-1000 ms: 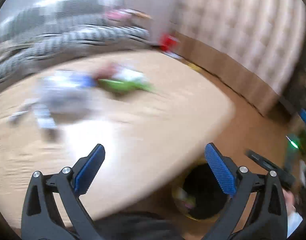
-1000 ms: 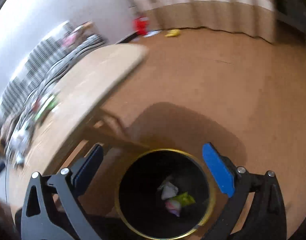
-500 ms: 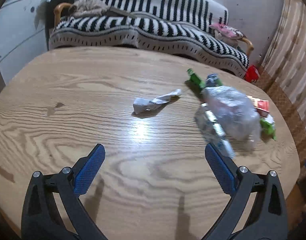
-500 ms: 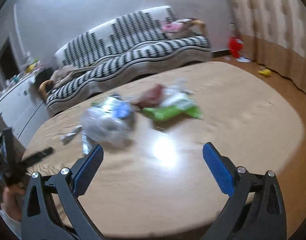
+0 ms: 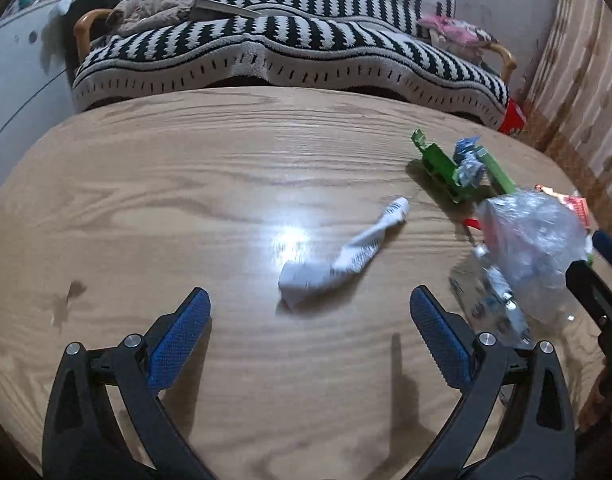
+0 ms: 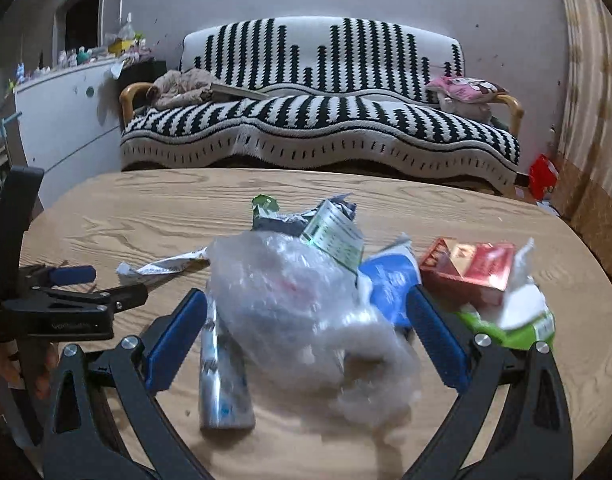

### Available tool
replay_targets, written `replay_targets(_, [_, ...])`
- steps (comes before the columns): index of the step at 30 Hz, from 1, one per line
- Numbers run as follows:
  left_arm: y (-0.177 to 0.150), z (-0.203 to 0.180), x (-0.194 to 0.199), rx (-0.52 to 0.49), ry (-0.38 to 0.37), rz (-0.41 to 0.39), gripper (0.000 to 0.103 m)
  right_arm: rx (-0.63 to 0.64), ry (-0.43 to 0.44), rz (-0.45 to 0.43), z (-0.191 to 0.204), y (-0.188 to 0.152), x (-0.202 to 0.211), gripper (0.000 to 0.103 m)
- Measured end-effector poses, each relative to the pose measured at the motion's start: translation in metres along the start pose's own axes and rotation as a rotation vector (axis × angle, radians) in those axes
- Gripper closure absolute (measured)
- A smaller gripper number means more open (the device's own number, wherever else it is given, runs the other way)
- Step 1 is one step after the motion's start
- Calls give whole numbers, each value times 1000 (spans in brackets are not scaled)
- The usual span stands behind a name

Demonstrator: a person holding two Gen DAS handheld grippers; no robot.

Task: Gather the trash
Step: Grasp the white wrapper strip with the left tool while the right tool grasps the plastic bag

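Trash lies on a round wooden table (image 5: 146, 200). A twisted white wrapper (image 5: 338, 260) lies just ahead of my open, empty left gripper (image 5: 310, 320). My right gripper (image 6: 306, 320) is open with a crumpled clear plastic bag (image 6: 298, 312) between its fingers; the pads do not press it. A silver wrapper (image 6: 222, 380) lies under the bag. A blue packet (image 6: 394, 280), a red box (image 6: 470, 272), a green packet (image 6: 522, 332) and a green-and-white carton (image 6: 334, 236) lie beside it. The bag also shows in the left wrist view (image 5: 534, 240).
A black-and-white striped sofa (image 6: 322, 112) stands behind the table. A white cabinet (image 6: 66, 120) is at the left. A curtain (image 6: 590, 80) and a red object on the floor (image 6: 542, 172) are at the right. The table (image 6: 126, 216) edge curves round at the right.
Both grippers have swung from the bin on the floor back over the table. The left one now faces the white wrapper, the right one has closed in around the clear plastic bag.
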State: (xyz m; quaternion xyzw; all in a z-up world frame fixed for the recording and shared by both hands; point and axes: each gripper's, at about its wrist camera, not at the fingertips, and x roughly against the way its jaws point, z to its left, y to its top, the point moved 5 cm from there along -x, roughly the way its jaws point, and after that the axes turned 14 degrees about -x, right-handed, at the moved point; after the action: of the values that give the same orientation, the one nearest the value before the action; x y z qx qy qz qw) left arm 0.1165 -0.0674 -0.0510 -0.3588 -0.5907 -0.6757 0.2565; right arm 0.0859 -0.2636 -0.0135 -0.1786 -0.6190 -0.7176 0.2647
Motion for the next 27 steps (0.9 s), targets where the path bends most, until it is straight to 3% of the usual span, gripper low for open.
replay_targets(3, [12,-4,-17,-51,25,16,6,9,-8,27,0,3,-14,11])
replay_targets(6, [21,-12,-28,-134,38,42,6,-22,5,112,-6,-5,-31,26])
replay_targets(8, [24,-14,-30,-153,24,38,6,-35,13,119,-7,-7,-32,42])
replay_targets(9, [24,-15,-30,-165,20,35,14,-42,13,120,-9,-7,-30,48])
replay_targets(10, [24,-17,-28,-177,18,20,23,-71,51,123,-12,-6,-28,67])
replay_targets(11, [26,-20,-24,-196,16,8,55,-110,85,131,-15,-6,-26,75])
replay_targets(12, [27,-21,-21,-196,17,13,82,-144,102,131,-18,-6,-23,77])
replay_targets(14, [25,-19,-18,-143,-11,19,91,-196,111,124,-26,-5,-18,81])
replay_targets(16, [26,-15,-12,-85,-51,6,91,-224,119,93,-30,-1,-9,81])
replay_targets(21, [26,-8,11,-50,-21,-58,91,-277,143,20,-38,8,16,81])
replay_targets(27, [21,-6,11,-19,-36,-27,91,-278,140,19,-41,9,22,81])
